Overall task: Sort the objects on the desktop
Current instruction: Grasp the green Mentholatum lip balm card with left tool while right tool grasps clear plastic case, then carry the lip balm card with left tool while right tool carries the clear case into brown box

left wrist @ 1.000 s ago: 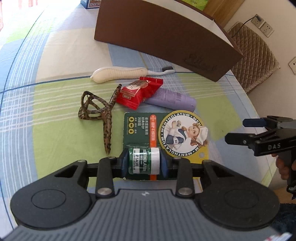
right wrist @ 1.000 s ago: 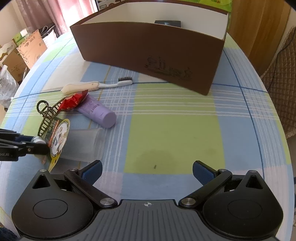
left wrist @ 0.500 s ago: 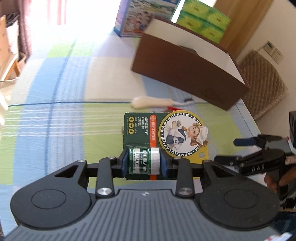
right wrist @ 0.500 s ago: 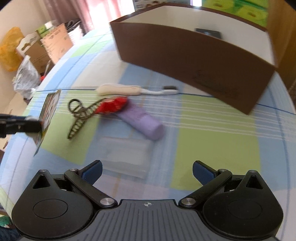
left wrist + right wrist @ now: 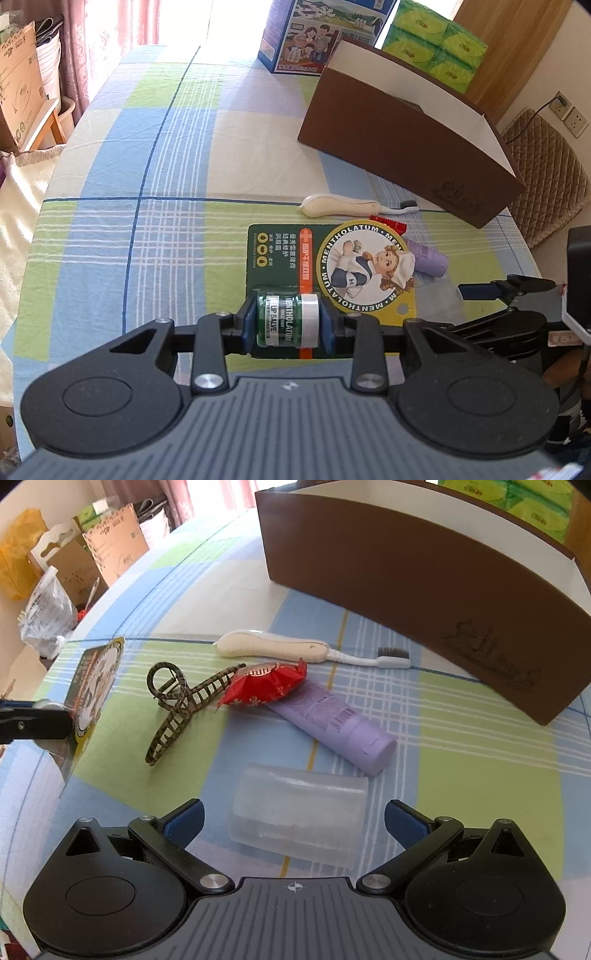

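While the lip salve pack (image 5: 328,280) was close over the clutter a second ago, it is now seen lifted at centre frame of the left wrist view, its glossy green jar clamped between the pads of the left gripper (image 5: 288,325); the brown box (image 5: 406,147) stands at upper right. Across the right wrist view, the right gripper (image 5: 293,821) is held wide apart and empty over a frosted plastic case (image 5: 299,819), with a purple tube (image 5: 332,720), crinkled red wrapper (image 5: 266,683), mottled hair claw (image 5: 177,705) and cream toothbrush (image 5: 280,650) beyond on the checked cloth (image 5: 480,768).
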Available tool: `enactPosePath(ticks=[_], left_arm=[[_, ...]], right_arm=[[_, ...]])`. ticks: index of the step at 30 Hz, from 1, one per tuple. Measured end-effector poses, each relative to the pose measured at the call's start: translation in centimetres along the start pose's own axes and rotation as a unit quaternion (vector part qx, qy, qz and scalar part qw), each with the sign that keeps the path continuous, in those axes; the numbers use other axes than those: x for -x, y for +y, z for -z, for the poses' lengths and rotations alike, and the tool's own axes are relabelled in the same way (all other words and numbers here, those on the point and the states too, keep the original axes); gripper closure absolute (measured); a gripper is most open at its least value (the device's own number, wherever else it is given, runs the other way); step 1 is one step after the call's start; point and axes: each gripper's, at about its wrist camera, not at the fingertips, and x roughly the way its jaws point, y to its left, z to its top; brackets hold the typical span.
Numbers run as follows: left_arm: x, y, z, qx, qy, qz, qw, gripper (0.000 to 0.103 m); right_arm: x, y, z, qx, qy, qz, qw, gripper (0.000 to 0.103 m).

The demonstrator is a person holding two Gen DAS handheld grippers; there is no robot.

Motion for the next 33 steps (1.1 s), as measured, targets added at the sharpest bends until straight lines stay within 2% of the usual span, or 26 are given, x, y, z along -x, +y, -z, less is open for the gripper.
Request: enactPosePath(ticks=[7, 8, 9, 16, 33], left_arm=[[-0.4, -0.1, -0.2, -0.007, 0.003, 0.004, 1.0000, 0.074], [-0.4, -0.1, -0.3, -0.008, 0.003, 0.005, 1.0000, 0.074], [-0.4, -0.2, -0.3, -0.008, 0.003, 0.005, 0.9999, 0.074], [-0.4, -0.6, -0.5, -0.016, 0.000, 0.010, 0.9998, 0.074], [-0.1, -3.8, -3.1, -0.056, -0.030, 0.026, 0.9976, 0.074]], right_arm=[[-0.4, 0.7, -0.1, 0.014, 0.002, 0.023, 1.000, 0.003], [-0.4, 0.7, -0.1, 0.018, 0.002, 0.027, 0.999, 0.010], [-0.4, 0.8, -0.1, 0.022, 0.002, 0.030, 0.999, 0.031], [0.9, 0.1, 0.6, 0.034, -0.002, 0.026, 0.999, 0.032], [8.5, -5.0, -0.1, 0.008, -0.049, 0.007, 0.999, 0.032]])
